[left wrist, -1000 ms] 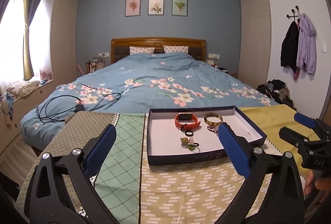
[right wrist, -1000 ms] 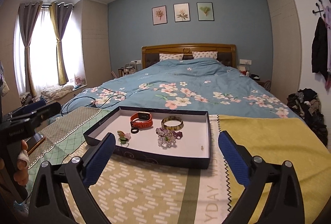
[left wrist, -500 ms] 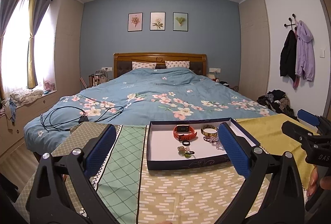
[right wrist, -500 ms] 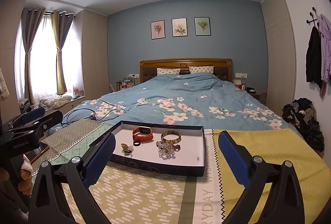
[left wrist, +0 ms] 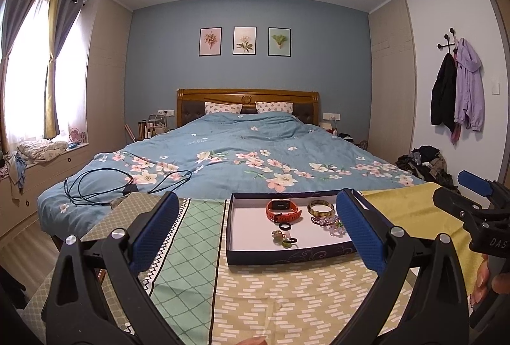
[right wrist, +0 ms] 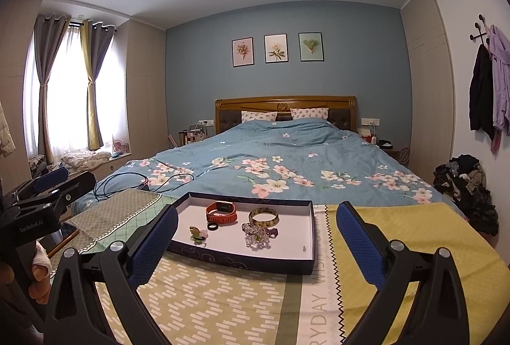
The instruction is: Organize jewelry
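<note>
A dark blue shallow box (left wrist: pixel 287 256) (right wrist: pixel 236 259) with a white floor lies on the patterned cloth. In it are an orange watch band (left wrist: pixel 283 209) (right wrist: pixel 221 211), a gold bangle (left wrist: pixel 320 208) (right wrist: pixel 264 216), a black ring (left wrist: pixel 284 226) (right wrist: pixel 212 226), a beaded bracelet (left wrist: pixel 328 221) (right wrist: pixel 257 233) and a small green trinket (left wrist: pixel 282 238) (right wrist: pixel 197 235). My left gripper (left wrist: pixel 255 233) is open, back from the box's near wall. My right gripper (right wrist: pixel 255 241) is open too, nothing between its fingers. Each gripper shows at the other view's edge.
The cloth-covered table (right wrist: pixel 223 297) stands at the foot of a bed with a blue floral quilt (left wrist: pixel 242 153). A black cable (left wrist: pixel 105 185) lies on the bed's left corner. A phone (right wrist: pixel 63 235) rests at the table's left. Clothes are heaped on the floor at the right (right wrist: pixel 468 188).
Both wrist views have tilted upward and pulled back a little: the box sits lower and smaller in frame, and the ceiling lamp has come into view. Both grippers stay open.
</note>
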